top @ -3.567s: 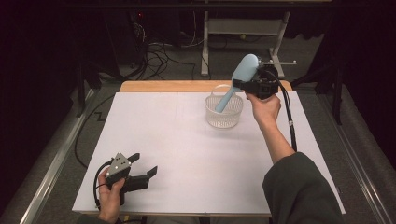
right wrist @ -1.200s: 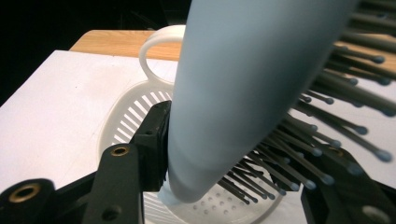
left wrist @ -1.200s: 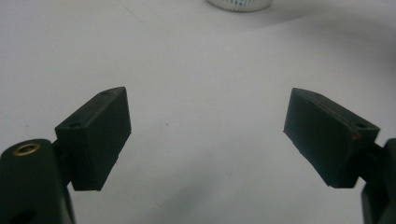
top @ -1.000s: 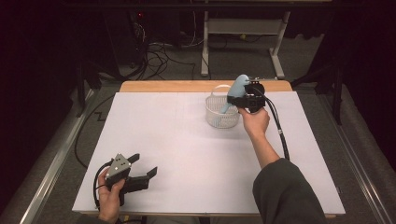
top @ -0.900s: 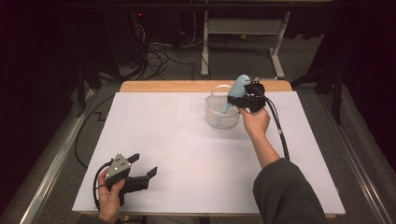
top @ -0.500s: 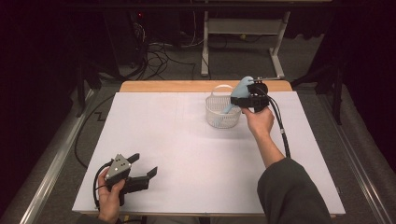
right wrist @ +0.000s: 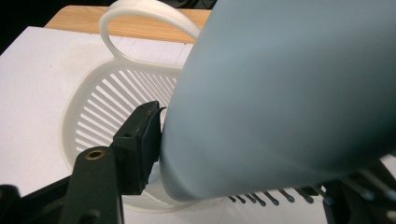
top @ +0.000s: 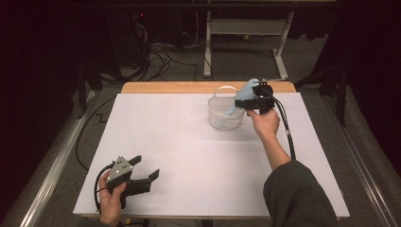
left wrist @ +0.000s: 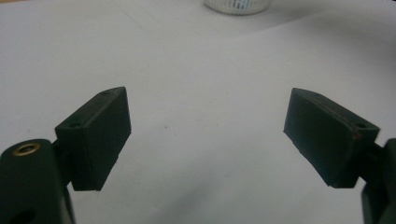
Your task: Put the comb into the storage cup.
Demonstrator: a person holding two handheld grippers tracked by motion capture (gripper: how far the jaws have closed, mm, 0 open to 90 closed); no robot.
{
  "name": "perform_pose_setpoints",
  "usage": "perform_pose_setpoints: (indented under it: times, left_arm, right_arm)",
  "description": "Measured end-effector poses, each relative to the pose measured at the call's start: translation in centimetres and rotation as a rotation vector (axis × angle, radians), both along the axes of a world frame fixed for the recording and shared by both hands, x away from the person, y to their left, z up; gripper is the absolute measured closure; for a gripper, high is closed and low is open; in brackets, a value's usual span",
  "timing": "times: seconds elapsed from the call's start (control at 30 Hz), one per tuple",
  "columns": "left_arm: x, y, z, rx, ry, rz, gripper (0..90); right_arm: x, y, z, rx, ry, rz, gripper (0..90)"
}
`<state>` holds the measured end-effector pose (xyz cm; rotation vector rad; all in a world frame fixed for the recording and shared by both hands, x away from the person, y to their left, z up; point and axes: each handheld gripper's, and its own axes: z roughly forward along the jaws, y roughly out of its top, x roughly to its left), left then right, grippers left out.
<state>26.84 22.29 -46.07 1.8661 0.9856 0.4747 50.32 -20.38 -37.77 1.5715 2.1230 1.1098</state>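
Lowering a pale blue hairbrush (top: 242, 96) into the white basket (top: 226, 118) at the counter's (top: 189, 142) 1 o'clock, right gripper (top: 251, 100) jaws just opening around it to release; left gripper (top: 142, 176) idling agape at 7 o'clock

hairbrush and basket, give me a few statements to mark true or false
1. The light blue hairbrush leans into the white basket. True.
2. The basket lies tipped on its side. False: it stands upright at the far side of the table.
3. The left gripper holds the brush. False: its fingers are apart with nothing between them; the brush is at the right gripper, whose fingers have just been opening.
4. The basket has slotted walls and a loop handle. True.
5. The brush bristles are red. False: they look dark grey.
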Motion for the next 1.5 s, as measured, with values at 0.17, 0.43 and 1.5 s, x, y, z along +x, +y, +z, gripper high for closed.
perform_pose_setpoints:
  times: [0.17, 0.43, 1.5]
  left_arm:
    - [0.0, 0.1, 0.0, -0.009, -0.001, 0.001, 15.8]
    - [-0.1, 0.1, 0.0, -0.011, -0.003, -0.002, 15.8]
    - [-0.1, 0.3, 0.1, -0.029, -0.012, 0.002, 15.8]
  right_arm:
    - [0.1, -0.1, -0.3, 0.009, 0.005, -0.003, 37.3]
    - [0.0, -0.1, -0.3, 0.007, 0.002, 0.000, 36.0]
    - [-1.0, -0.9, 0.0, 0.020, -0.039, 0.032, 32.0]
